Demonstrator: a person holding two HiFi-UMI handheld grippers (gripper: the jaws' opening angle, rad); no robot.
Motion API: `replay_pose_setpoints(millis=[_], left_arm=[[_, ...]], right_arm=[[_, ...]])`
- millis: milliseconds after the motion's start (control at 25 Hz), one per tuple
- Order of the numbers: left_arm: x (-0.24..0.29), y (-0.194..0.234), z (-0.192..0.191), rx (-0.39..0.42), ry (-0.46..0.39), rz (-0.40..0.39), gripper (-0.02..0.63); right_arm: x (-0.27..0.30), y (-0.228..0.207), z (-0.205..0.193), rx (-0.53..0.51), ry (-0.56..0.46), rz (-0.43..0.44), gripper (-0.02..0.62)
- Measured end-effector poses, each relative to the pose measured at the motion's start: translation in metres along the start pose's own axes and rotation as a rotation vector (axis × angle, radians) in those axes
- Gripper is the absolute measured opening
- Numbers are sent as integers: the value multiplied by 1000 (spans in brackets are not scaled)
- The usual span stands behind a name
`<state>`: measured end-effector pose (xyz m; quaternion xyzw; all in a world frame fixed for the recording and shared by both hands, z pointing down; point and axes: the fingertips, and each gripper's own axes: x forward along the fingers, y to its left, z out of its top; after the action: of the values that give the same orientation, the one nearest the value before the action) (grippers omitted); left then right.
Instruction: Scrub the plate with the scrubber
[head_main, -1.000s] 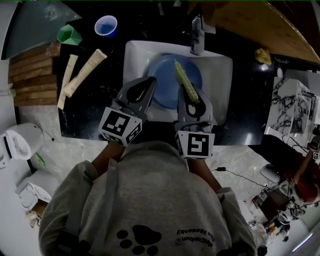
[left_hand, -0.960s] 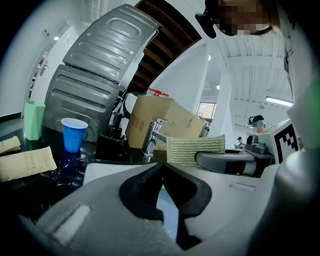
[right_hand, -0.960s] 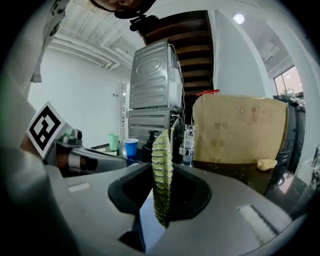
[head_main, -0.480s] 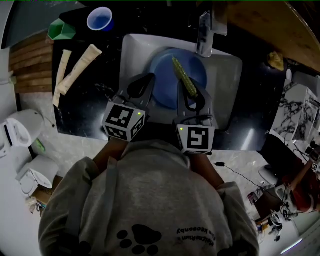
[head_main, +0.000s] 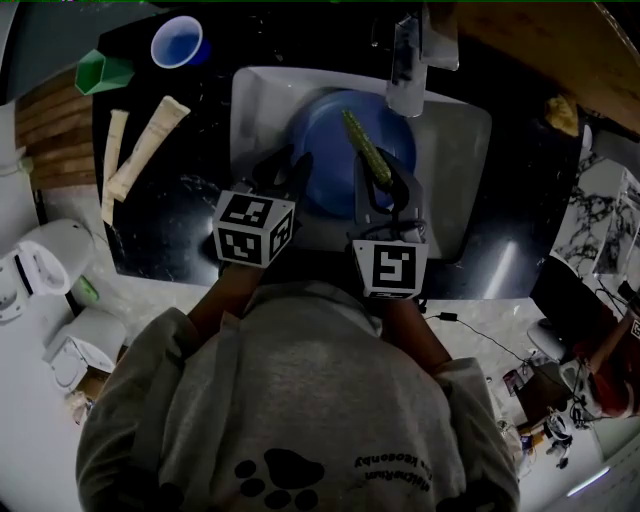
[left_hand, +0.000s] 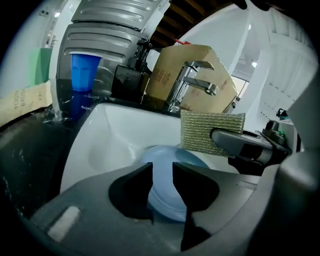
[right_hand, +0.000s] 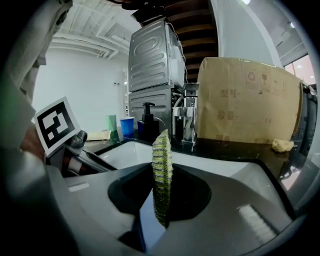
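A blue plate (head_main: 325, 150) lies in the white sink (head_main: 455, 150). My right gripper (head_main: 385, 185) is shut on a green-yellow scrubber (head_main: 365, 145), which stands on edge over the plate's right half. In the right gripper view the scrubber (right_hand: 161, 170) rises upright from between the jaws. My left gripper (head_main: 288, 172) tips down at the plate's left rim. Its jaws have just been opening, and the left gripper (left_hand: 162, 172) now shows a gap. The plate (left_hand: 162, 160) shows in that gap with no pad pressing on it. The scrubber (left_hand: 205, 130) hangs to the right.
A chrome faucet (head_main: 405, 60) stands behind the sink. On the black counter (head_main: 180, 210) to the left are a blue cup (head_main: 178, 42), a green container (head_main: 105, 72) and two long wrapped packets (head_main: 145, 150). A yellow sponge (head_main: 562, 115) lies far right.
Both grippers have sunk toward the sink and plate. The left gripper has tipped further down, and its jaws, shut before, now stand apart. The scrubber stays in the right gripper.
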<state>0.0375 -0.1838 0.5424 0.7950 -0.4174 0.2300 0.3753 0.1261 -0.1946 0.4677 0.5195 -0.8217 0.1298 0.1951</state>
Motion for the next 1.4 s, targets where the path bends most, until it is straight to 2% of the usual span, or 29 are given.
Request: replay_pose_setpoints(millis=[400,840,1080,1240,1400], left_arm=[[17,16,-23,-21,115,81,158],[27,30,-42,-133,198,157,156],[33,35,-51,-190,245,204,153],[38,35,-67,-295,288,203,149],[40,31,-74,-285,315,208,142]], right_arm=[[11,-4,-14,6,35,0,72],[13,-4,-15,14,26,1,72],[10,-8,-12,55,14,-9,72],[8,-12,-8,70,1,-18,72],[7,-14,-8,86,-9,-25,72]])
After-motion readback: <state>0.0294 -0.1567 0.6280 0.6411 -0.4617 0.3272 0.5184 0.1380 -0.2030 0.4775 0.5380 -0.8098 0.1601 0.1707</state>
